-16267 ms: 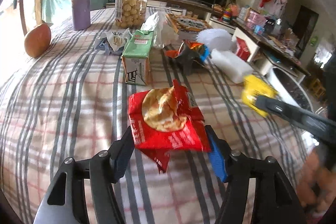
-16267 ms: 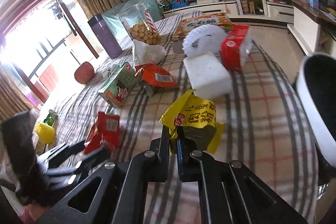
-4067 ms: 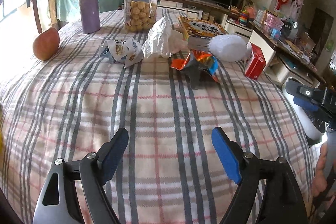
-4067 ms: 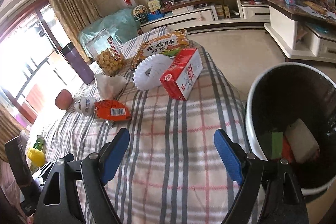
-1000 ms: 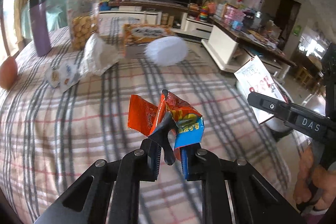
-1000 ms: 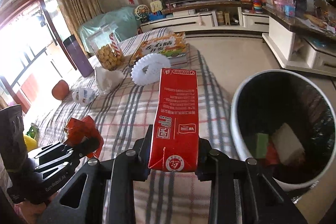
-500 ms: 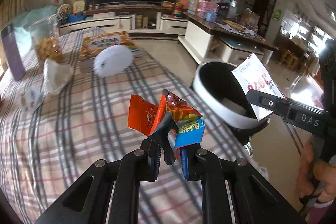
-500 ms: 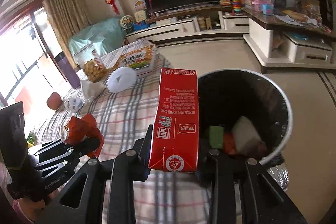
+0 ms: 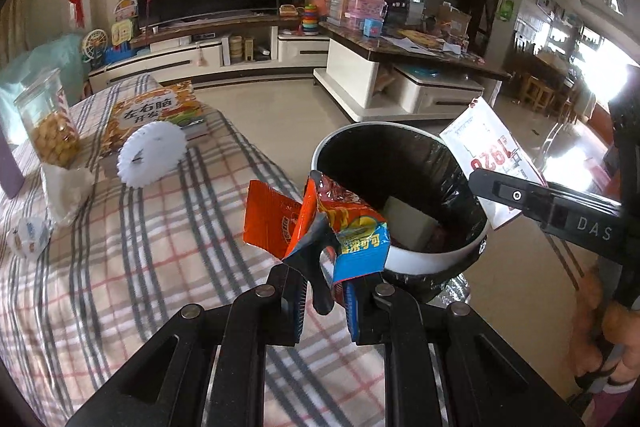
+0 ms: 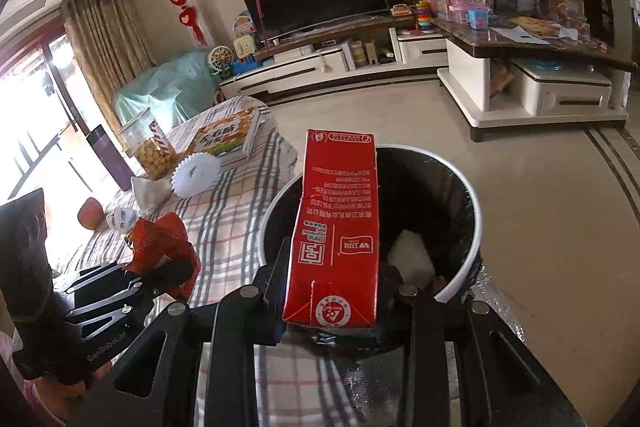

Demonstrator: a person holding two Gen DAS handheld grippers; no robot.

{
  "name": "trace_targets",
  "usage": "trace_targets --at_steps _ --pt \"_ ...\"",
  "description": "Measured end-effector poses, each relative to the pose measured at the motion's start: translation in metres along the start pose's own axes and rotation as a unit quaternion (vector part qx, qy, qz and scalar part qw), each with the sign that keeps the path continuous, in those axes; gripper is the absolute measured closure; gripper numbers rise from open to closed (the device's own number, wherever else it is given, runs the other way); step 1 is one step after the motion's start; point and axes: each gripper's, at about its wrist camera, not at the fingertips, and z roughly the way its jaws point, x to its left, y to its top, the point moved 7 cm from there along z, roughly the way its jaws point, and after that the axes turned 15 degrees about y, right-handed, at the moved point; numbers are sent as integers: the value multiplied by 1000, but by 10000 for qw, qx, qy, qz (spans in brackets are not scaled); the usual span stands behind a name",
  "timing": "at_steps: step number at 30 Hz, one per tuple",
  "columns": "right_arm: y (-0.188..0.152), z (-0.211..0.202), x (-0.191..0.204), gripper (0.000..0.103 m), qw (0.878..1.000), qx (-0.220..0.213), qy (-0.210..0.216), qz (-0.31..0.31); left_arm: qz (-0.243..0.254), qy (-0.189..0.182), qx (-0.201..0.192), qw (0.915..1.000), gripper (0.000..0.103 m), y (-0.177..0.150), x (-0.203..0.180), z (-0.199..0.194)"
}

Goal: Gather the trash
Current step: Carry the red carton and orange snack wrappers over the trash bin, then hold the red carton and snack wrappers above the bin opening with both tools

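My left gripper point(image 9: 326, 297) is shut on a crumpled orange and blue snack wrapper point(image 9: 320, 223) and holds it at the near rim of a white trash bin point(image 9: 424, 259) with a black liner. My right gripper point(image 10: 334, 301) is shut on a red carton point(image 10: 338, 231), held upright over the bin's point(image 10: 476, 239) near rim. The carton shows white in the left wrist view point(image 9: 490, 163), at the bin's right side. A white block point(image 10: 410, 255) lies inside the bin. The left gripper with the wrapper point(image 10: 160, 247) appears at lower left of the right wrist view.
The plaid-covered table point(image 9: 132, 259) holds a white round fan-like object point(image 9: 152, 155), a crumpled white paper point(image 9: 64, 187), a small wrapper point(image 9: 30, 239), a book point(image 9: 148, 111) and a cookie jar point(image 9: 46, 123). An apple point(image 10: 90, 213) and purple bottle point(image 10: 108, 155) stand farther left.
Both grippers have moved right, from over the table to the bin. The carton is now over the bin's opening and the wrapper is at its rim. Both stay shut on their loads.
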Motion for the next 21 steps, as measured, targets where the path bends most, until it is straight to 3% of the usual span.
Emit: trace_targets --at_steps 21 --pt "4 7 -43 72 9994 222 -147 207 199 13 14 9998 88 24 -36 17"
